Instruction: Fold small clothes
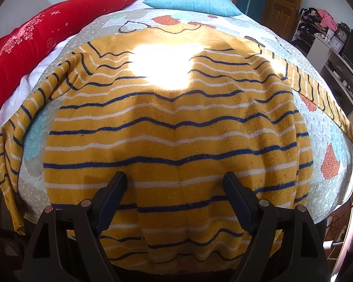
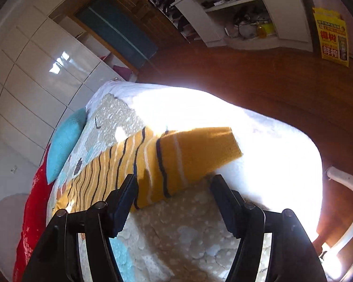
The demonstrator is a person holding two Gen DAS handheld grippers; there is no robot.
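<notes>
A mustard-yellow sweater [image 1: 174, 127] with blue and white stripes lies spread flat on the bed, both sleeves stretched out sideways. My left gripper [image 1: 175, 178] hovers open over its lower body part, nothing between the fingers. In the right wrist view the sweater's right sleeve [image 2: 195, 150] lies across the bed's side, its cuff over the white sheet. My right gripper [image 2: 173, 181] stands open just in front of this sleeve, with the sleeve's edge between the fingertips; the pads are not pressing on it.
A patterned quilt [image 1: 327, 145] covers the bed. A red pillow [image 1: 35, 37] and a blue cushion [image 1: 193, 1] lie at the head. White shelves [image 2: 237, 16] and wooden floor [image 2: 258, 80] are beyond the bed's side. A white chair leg [image 2: 350, 202] stands near.
</notes>
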